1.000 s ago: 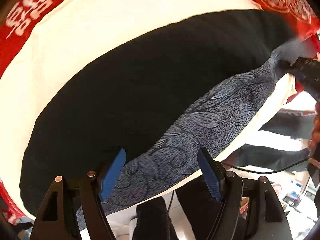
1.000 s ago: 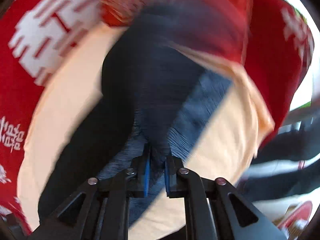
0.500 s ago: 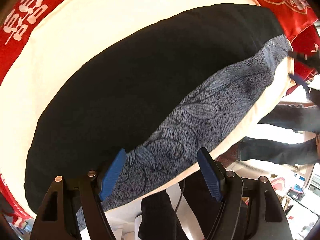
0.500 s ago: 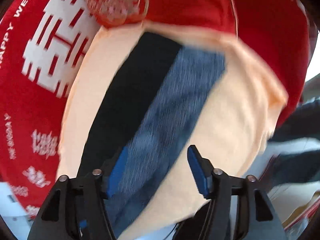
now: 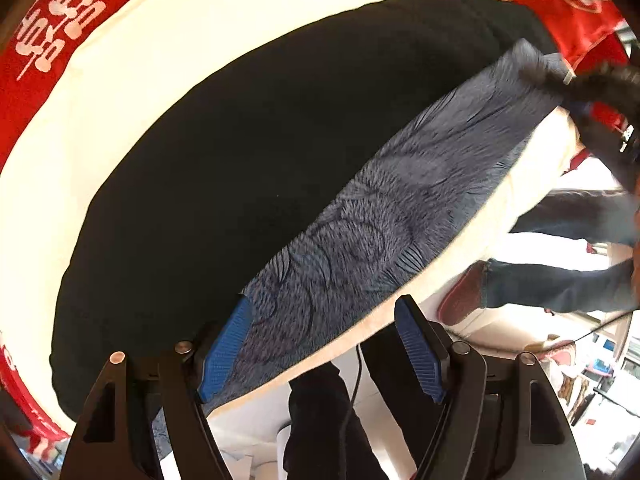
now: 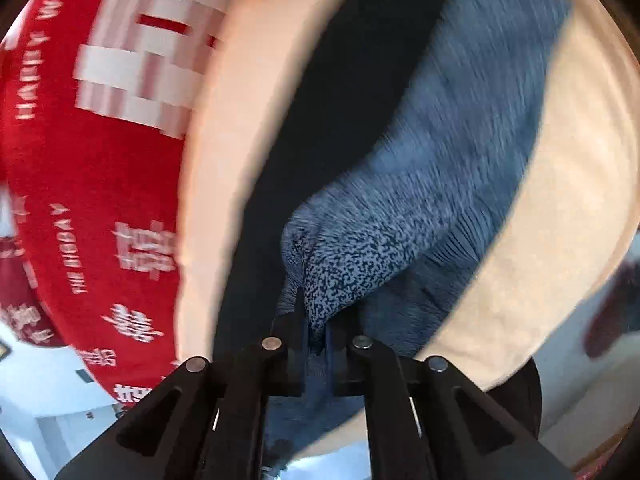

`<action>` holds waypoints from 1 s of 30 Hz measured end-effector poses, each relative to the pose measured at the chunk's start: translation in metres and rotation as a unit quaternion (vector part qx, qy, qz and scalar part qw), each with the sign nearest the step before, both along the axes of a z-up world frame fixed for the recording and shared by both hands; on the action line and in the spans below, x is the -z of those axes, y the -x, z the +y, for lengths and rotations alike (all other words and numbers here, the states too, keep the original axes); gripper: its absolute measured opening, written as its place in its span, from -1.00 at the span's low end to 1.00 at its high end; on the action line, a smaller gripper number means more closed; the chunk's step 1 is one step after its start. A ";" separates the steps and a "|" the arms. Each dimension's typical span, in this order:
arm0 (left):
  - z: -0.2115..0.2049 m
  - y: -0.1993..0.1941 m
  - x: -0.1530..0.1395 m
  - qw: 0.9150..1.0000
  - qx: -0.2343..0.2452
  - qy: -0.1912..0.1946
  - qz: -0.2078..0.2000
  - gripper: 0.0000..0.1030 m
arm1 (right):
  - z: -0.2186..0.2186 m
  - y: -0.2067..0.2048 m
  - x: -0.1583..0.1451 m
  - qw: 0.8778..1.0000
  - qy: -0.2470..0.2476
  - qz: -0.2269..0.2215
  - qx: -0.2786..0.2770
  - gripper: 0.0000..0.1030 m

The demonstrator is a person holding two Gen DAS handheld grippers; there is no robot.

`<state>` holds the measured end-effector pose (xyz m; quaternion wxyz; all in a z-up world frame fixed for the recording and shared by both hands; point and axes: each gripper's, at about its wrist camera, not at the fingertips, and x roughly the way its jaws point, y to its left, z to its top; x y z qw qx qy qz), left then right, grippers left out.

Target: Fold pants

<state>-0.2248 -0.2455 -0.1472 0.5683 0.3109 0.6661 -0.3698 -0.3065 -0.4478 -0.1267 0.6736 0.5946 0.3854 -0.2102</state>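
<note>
Black pants [image 5: 240,160] with a blue-grey leaf-patterned side strip [image 5: 400,208] lie flat on a cream cloth [image 5: 200,20]. My left gripper [image 5: 322,312] hangs open above the near end of the strip, its blue pads [image 5: 224,352] off the fabric. At the far end my right gripper [image 5: 600,92] pinches the strip's corner. In the right wrist view this gripper [image 6: 316,332] is shut on a raised bunch of the patterned fabric [image 6: 360,264], with the black part [image 6: 340,80] to its left. That view is blurred.
A red tablecloth [image 5: 48,40] with white characters lies under the cream cloth [image 6: 560,200] and shows around it [image 6: 100,160]. Past the table's edge stand a person's jeans-clad legs [image 5: 560,288] and a dark red shoe [image 5: 460,300]. A thin cable [image 5: 600,324] runs nearby.
My right gripper let go of the fabric, opened wide, then shut again on the patterned strip's far end and bunched it up. The left gripper has stayed open over the near end.
</note>
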 end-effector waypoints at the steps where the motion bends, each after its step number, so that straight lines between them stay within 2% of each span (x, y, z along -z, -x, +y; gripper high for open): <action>1: 0.001 0.002 -0.003 1.000 0.002 0.008 0.003 0.46 | 0.000 -0.001 -0.006 0.999 0.027 0.018 -0.012 -0.89; 2: 0.005 0.003 -0.006 1.000 0.005 0.014 0.006 0.46 | 0.001 0.002 0.004 0.998 0.026 0.054 -0.015 -0.89; 4: 0.012 0.003 -0.004 1.000 0.010 0.012 0.012 0.46 | 0.003 0.008 0.043 0.993 -0.012 0.117 -0.013 -0.88; 5: 0.014 0.003 -0.003 1.000 0.012 0.008 0.013 0.46 | 0.005 0.004 0.049 0.992 -0.004 0.125 -0.024 -0.88; 6: 0.018 0.003 -0.005 1.000 0.015 0.003 0.011 0.46 | 0.007 0.000 0.047 0.991 0.015 0.129 -0.036 -0.88; 8: 0.027 0.005 -0.007 1.000 0.022 0.002 0.007 0.46 | 0.014 -0.010 0.030 0.986 0.047 0.149 -0.056 -0.64; 9: 0.030 0.006 -0.007 1.000 0.022 0.004 0.007 0.46 | 0.018 -0.009 0.024 0.985 0.054 0.155 -0.060 -0.29; 10: 0.036 0.005 -0.007 1.000 0.019 0.006 0.007 0.46 | 0.025 -0.009 0.015 0.981 0.074 0.166 -0.062 -0.01; 12: 0.042 0.004 -0.006 1.000 0.011 0.005 0.006 0.46 | 0.032 -0.010 0.006 0.975 0.098 0.189 -0.068 -0.01; 14: 0.045 0.002 -0.004 1.000 -0.003 0.012 0.002 0.46 | 0.044 -0.019 -0.011 0.969 0.137 0.186 -0.089 -0.01; 16: 0.052 -0.003 -0.002 0.999 -0.024 0.025 0.001 0.46 | 0.064 -0.037 -0.023 0.956 0.184 0.171 -0.149 -0.01; 17: 0.053 -0.006 -0.003 0.999 -0.032 0.029 0.001 0.46 | 0.082 -0.054 -0.026 0.944 0.209 0.158 -0.202 -0.01; 18: 0.055 -0.009 -0.002 0.999 -0.044 0.031 0.001 0.46 | 0.103 -0.071 -0.025 0.926 0.234 0.145 -0.258 -0.01; 19: 0.059 -0.010 0.001 0.998 -0.049 0.030 0.000 0.46 | 0.116 -0.080 -0.022 0.913 0.249 0.141 -0.290 -0.01; 21: 0.064 -0.011 0.009 0.998 -0.058 0.022 -0.003 0.46 | 0.147 -0.098 -0.001 0.876 0.275 0.143 -0.370 -0.01; 22: 0.067 -0.015 0.015 0.998 -0.062 0.010 -0.005 0.46 | 0.159 -0.100 0.025 0.848 0.272 0.196 -0.411 -0.02; 23: 0.072 -0.015 0.018 0.998 -0.065 0.003 -0.007 0.46 | 0.162 -0.096 0.032 0.843 0.269 0.212 -0.415 -0.02; 24: 0.077 -0.016 0.021 0.998 -0.068 -0.003 -0.009 0.46 | 0.162 -0.091 0.025 0.852 0.276 0.201 -0.397 -0.01; 25: 0.084 -0.017 0.022 0.997 -0.076 -0.006 -0.012 0.46 | 0.160 -0.087 0.018 0.860 0.258 0.214 -0.384 -0.01; 28: 0.097 -0.022 0.024 0.995 -0.100 0.003 -0.019 0.46 | 0.164 -0.074 -0.009 0.899 0.221 0.153 -0.345 0.03; 29: 0.099 -0.023 0.026 0.994 -0.107 0.002 -0.024 0.46 | 0.170 -0.074 -0.012 0.903 0.209 0.141 -0.347 0.03; 30: 0.101 -0.023 0.030 0.993 -0.114 0.001 -0.026 0.46 | 0.179 -0.077 -0.013 0.901 0.204 0.133 -0.359 0.03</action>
